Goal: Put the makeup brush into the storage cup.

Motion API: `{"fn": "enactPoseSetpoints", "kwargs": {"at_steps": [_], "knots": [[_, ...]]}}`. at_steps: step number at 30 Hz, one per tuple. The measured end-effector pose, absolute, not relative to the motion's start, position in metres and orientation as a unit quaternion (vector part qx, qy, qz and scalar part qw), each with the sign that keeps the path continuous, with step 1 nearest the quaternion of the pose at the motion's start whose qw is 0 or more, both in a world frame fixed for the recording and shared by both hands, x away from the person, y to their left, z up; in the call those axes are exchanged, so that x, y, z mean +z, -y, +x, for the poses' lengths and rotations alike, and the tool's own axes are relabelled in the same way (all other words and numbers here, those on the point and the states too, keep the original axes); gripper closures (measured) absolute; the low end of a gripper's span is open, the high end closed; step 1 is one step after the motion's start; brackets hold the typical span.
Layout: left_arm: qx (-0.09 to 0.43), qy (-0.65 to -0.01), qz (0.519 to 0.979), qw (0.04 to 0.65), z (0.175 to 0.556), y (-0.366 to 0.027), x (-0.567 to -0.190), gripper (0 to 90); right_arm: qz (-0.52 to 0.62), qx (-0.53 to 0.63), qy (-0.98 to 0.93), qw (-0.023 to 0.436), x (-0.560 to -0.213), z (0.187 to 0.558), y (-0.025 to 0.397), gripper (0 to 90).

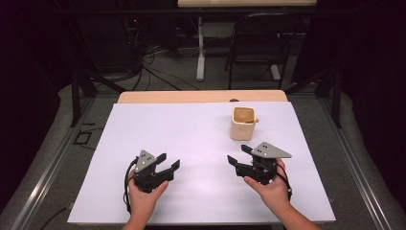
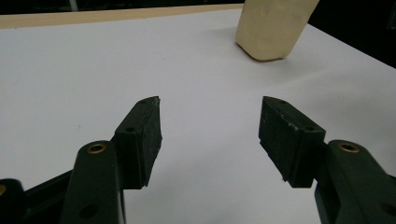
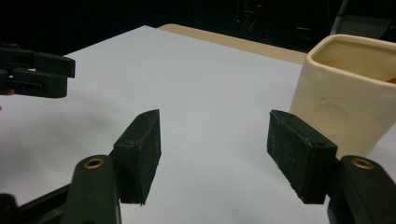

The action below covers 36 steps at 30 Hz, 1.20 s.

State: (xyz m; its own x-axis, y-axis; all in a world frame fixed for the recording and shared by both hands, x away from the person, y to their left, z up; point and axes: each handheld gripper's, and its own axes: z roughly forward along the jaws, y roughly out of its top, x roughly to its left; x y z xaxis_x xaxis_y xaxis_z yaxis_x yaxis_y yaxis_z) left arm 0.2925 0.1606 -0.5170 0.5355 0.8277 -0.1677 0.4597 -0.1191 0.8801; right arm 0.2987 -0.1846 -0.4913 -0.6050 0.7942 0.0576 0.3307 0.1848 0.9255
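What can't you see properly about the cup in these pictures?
- The cup: in the high view it is too small to tell what the thin thing sticking over its rim is.
- In the left gripper view the top edge cuts off the cup's rim, so its inside is hidden.
- In the right gripper view the right edge cuts the cup, and its near wall hides the bottom inside.

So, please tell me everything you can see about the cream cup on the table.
The cream cup is squarish with rounded corners and looks ceramic, glazed and slightly uneven. It stands upright on the white table cover, toward the far right, open side up. Something thin and tan pokes over its right rim; what it is cannot be told. Neither gripper touches it; the right gripper is nearest, jaws open.
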Motion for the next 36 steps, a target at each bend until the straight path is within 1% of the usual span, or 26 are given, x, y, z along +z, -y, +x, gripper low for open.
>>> {"fn": "enactPoseSetpoints", "kwargs": {"at_steps": [5, 8, 16, 18, 25, 29, 36], "knots": [[0.187, -0.445, 0.726, 0.490, 0.292, -0.161, -0.517, 39.7, 0.381, 0.510, -0.736, 0.230, -0.502, 0.295, 0.183, 35.1], [0.187, -0.445, 0.726, 0.490, 0.292, -0.161, -0.517, 39.7, 0.374, 0.508, -0.738, 0.241, -0.507, 0.292, 0.183, 35.1], [0.187, -0.446, 0.725, 0.490, 0.292, -0.160, -0.517, 39.7, 0.379, 0.500, -0.742, 0.237, -0.521, 0.288, 0.184, 35.0], [0.187, -0.446, 0.725, 0.490, 0.292, -0.161, -0.517, 39.7, 0.375, 0.503, -0.740, 0.242, -0.525, 0.288, 0.183, 35.1], [0.187, -0.445, 0.726, 0.491, 0.292, -0.161, -0.517, 39.7, 0.379, 0.502, -0.741, 0.233, -0.532, 0.284, 0.181, 35.1], [0.187, -0.447, 0.726, 0.489, 0.292, -0.161, -0.517, 39.7, 0.372, 0.508, -0.737, 0.246, -0.534, 0.283, 0.177, 35.1], [0.186, -0.446, 0.726, 0.489, 0.292, -0.161, -0.518, 39.7, 0.374, 0.506, -0.741, 0.234, -0.536, 0.279, 0.177, 35.1]]}}
